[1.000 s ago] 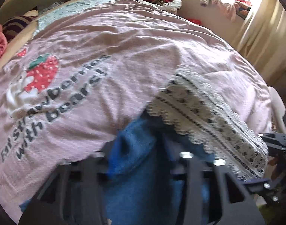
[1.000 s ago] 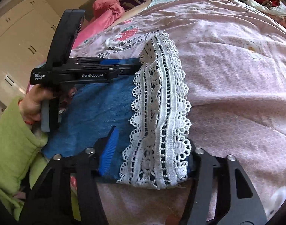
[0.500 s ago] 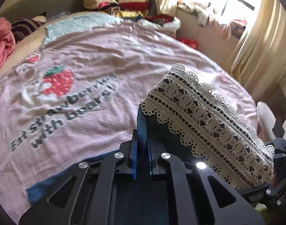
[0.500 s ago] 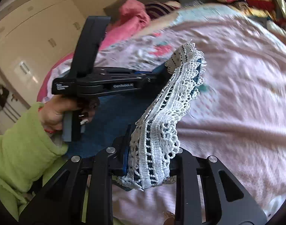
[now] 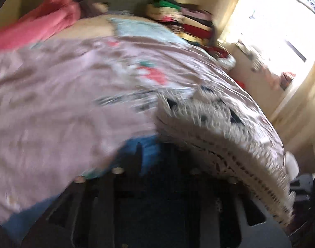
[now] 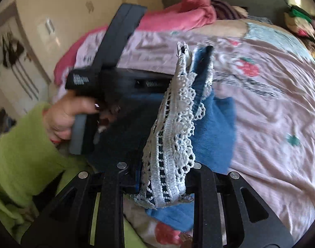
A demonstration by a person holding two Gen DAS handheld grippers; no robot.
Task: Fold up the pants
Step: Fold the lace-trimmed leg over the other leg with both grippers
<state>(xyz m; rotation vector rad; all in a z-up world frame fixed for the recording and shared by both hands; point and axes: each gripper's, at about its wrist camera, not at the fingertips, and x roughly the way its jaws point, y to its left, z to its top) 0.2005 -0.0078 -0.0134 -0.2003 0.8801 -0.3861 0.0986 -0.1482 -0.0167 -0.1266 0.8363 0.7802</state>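
The blue pants with a white lace hem hang lifted over the pink bedspread. In the right wrist view my right gripper still pinches the bunched lace hem and blue cloth, though its jaws are starting to open. A hand in a green sleeve holds my left gripper at the raised far corner of the hem. The left wrist view is blurred. There my left gripper has its jaws opening and standing apart, with blue cloth between them and lace draped to the right.
The bedspread carries a strawberry print. Pink bedding is piled at the head of the bed. Folded clothes are stacked at the far corner by a bright window. A pale wardrobe stands at the left.
Both grippers closed on the hem and lifted it off the bed, swinging toward the head of the bed. The left jaws now stand wider than half a second ago.
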